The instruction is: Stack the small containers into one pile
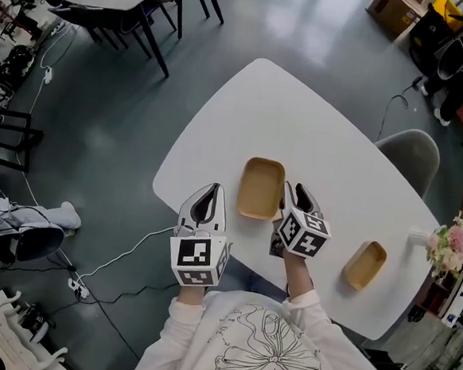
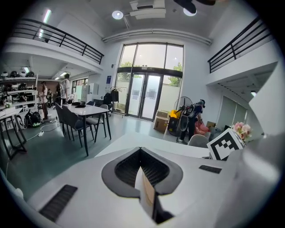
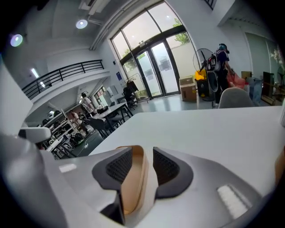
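Small container [image 1: 261, 188], tan and oblong, flat on the white table [image 1: 301, 114] near the front edge, between the two grippers. Its right rim between the jaws of the right gripper [image 3: 143, 153]: jaws spread, rim close to one pad, a gap at the other, so not pinched. Left gripper [image 1: 207, 189] just beside the container, apart from it, jaws pressed together at the tips. Second container [image 1: 364, 264] further right on the table, well apart. Pink flowers [image 1: 453, 240] at the right end.

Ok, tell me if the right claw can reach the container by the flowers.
Probably yes: bare table lies between the right claw and the small container, though the open claw straddles the rim of the bigger container.
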`<state>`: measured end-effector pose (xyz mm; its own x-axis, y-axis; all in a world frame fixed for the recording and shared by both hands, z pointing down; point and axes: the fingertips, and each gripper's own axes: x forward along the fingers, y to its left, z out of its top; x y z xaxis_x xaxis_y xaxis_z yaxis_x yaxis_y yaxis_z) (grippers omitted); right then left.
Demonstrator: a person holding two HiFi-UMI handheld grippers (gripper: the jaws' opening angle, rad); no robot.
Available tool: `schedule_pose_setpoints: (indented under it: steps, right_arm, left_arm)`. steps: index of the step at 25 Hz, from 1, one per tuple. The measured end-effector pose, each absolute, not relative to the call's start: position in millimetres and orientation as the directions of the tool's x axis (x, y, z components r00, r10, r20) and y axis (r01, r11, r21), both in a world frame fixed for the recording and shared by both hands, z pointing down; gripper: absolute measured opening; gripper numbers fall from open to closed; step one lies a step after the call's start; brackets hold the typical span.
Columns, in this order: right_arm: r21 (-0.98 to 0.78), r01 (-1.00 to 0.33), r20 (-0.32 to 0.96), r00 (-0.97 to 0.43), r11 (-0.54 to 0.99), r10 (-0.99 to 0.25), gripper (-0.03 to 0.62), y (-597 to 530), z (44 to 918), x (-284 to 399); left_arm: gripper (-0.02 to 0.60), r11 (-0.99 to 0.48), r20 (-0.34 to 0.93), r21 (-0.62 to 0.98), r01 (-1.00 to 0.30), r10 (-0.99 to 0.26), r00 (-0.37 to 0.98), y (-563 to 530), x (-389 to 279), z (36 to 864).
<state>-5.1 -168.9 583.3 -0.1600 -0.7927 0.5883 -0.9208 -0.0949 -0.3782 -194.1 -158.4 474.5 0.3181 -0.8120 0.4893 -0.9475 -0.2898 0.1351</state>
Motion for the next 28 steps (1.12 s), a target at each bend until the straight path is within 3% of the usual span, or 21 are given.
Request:
schedule_pose_setpoints:
  steps: [13, 28]
  right_arm:
    - [-0.276, -0.897, 0.488, 0.18, -0.346, -0.854, 0.153, -84, 521, 156]
    - [-0.201, -0.689, 0.552, 0.508, -0.697, -0.662, 0.153, 90, 540, 303]
  left_arm:
    - [0.006, -0.587, 0.419, 0.156, -0.794, -0.689, 0.591, -142, -42, 437]
    - [0.006, -0.851, 0.439, 0.181, -0.493, -0.379, 0.815, -58, 139, 442]
